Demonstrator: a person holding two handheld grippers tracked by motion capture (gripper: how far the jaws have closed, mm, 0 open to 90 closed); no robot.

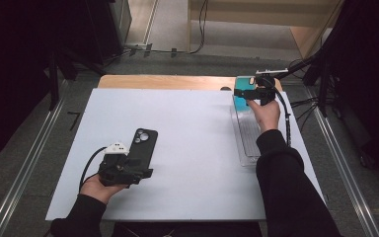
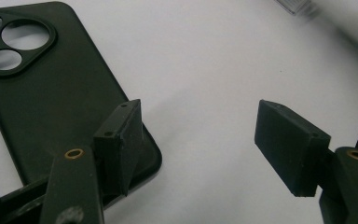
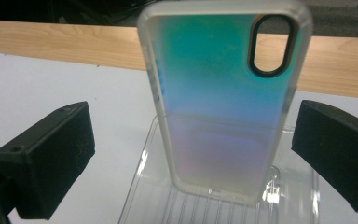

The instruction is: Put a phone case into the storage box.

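A black phone case [image 1: 143, 140] with round camera holes lies flat on the white sheet at the left. My left gripper [image 1: 140, 166] rests at its near end, held by a hand. In the left gripper view the black case [image 2: 51, 93] lies under the left jaw, which sits over its corner. The left gripper [image 2: 200, 121] stands open over bare sheet. At the far right an iridescent teal phone case [image 1: 242, 101] stands upright in a clear slotted rack [image 1: 249, 143]. The right gripper [image 3: 193, 126] is open, one jaw on each side of the teal case [image 3: 223, 93], touching neither side.
The white sheet [image 1: 192, 148] covers most of a wooden table [image 1: 163, 81], whose bare far edge [image 3: 74, 44] lies behind the rack [image 3: 144, 196]. Cables trail from both grippers. Dark stands and floor rails flank the table.
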